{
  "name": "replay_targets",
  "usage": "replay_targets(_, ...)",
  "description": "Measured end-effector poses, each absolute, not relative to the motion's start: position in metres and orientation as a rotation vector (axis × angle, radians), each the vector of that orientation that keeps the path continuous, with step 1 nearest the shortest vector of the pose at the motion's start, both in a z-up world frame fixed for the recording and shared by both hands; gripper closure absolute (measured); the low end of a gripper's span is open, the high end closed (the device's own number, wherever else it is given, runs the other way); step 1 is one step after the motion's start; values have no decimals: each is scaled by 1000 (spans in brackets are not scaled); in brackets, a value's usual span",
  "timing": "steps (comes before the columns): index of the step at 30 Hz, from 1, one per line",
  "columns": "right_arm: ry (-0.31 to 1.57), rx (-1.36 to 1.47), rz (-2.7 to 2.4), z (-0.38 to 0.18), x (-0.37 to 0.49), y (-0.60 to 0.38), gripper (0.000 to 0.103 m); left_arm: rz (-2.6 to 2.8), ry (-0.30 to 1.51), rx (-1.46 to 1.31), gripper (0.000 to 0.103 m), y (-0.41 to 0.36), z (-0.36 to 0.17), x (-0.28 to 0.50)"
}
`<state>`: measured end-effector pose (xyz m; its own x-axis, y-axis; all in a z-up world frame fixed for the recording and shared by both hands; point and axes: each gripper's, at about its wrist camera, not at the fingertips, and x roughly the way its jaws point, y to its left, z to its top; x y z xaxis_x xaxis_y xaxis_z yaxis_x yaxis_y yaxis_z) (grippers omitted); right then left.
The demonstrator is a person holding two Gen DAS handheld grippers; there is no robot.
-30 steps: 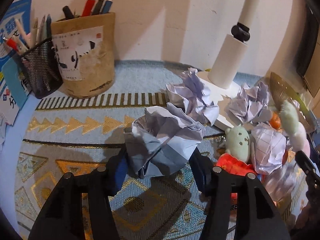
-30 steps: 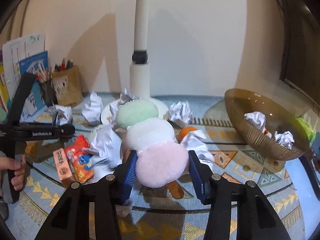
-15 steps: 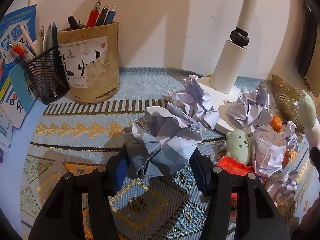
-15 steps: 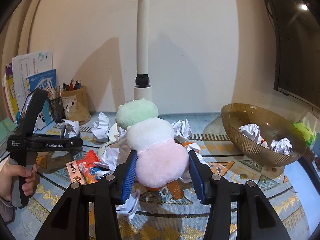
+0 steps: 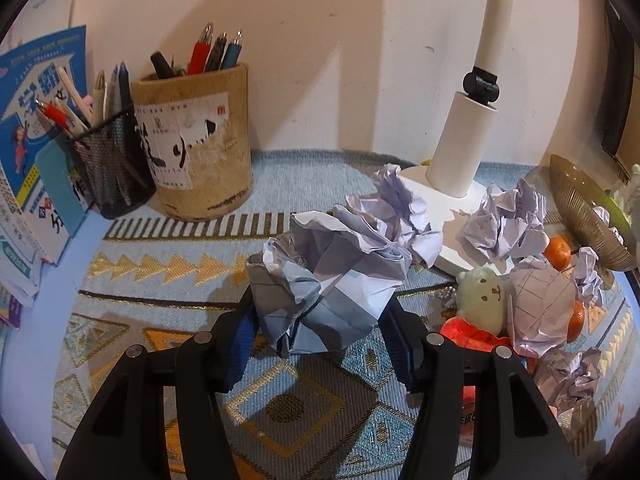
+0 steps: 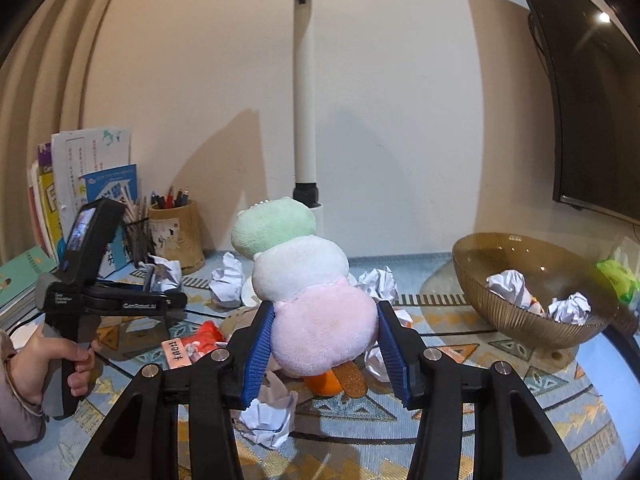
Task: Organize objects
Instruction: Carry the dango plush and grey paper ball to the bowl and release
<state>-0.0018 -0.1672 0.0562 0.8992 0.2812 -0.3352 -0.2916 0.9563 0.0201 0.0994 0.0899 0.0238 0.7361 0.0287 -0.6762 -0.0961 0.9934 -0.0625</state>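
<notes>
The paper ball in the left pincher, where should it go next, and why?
Probably over to the brown bowl. The left gripper is shut on the crumpled paper ball, and the bowl already holds other paper balls, so it looks like their collecting spot.

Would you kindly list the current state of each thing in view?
Left gripper: shut on crumpled grey-white paper ball.
Right gripper: shut on three-tier green, white and pink plush toy, lifted.
Ribbed amber glass bowl: upright, holding paper wads.
Cork pen pot: upright, holding pens.
</notes>
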Motion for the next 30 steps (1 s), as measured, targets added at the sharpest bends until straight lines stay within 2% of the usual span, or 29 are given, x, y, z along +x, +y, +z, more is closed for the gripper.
replay_targets(5,423,148,367,58,20,-188,54,72,714,-63,48,82,33,98)
replay_targets(8,427,211,376,80,40,-210,54,55,681,-52,48,65,61,102)
replay_targets(14,399,250,298,137,92,-282,54,-63,588,-1,48,-8,127,130)
replay_targets(18,415,267,201,149,118,-333,54,-172,563,-1,48,-65,152,157)
replay_targets(22,458,276,128,142,134,-377,54,-309,571,-8,48,-135,158,176)
replay_targets(27,517,287,68,127,151,-413,53,-440,612,43,48,-211,137,188)
replay_targets(29,539,286,56,124,159,-421,48,-459,640,65,44,-233,125,194)
replay_targets(30,557,286,44,124,166,-428,25,-461,664,70,32,-241,118,197)
